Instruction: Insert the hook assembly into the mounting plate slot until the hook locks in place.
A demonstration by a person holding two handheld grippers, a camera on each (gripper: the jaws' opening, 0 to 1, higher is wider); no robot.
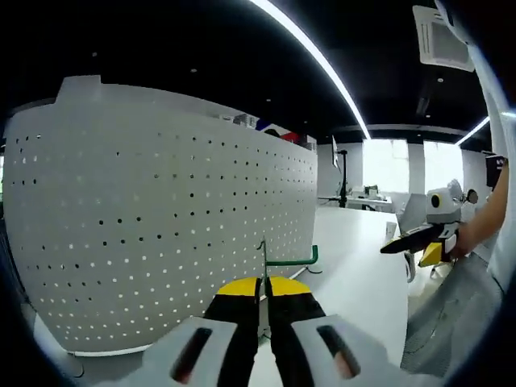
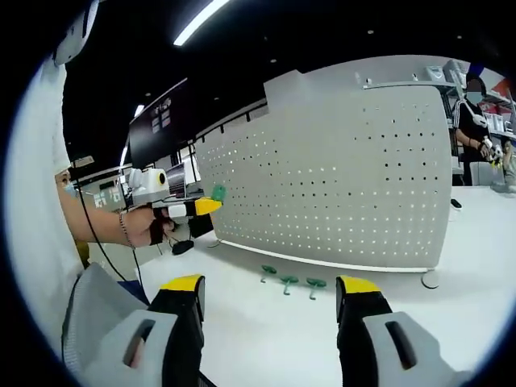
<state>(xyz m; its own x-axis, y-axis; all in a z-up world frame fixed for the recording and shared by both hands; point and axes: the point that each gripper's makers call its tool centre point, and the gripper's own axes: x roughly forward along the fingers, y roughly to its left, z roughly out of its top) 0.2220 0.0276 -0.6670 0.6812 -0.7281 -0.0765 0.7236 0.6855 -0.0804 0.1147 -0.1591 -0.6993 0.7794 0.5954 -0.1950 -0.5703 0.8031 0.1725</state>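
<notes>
Hooks (image 2: 288,281) lie loose on table (image 2: 451,266) beside pegboard (image 2: 339,177).

A white tabletop (image 2: 266,322) carries the things. A large white perforated panel (image 2: 347,177) stands upright on it, curving across the surface, its lower edge meeting the tabletop. Just in front of that edge, three small green hooks (image 2: 289,282) lie in a short row on the bare surface, close together. In the left gripper view the same tabletop (image 1: 355,282) runs alongside the panel (image 1: 161,218) toward the far windows.
</notes>
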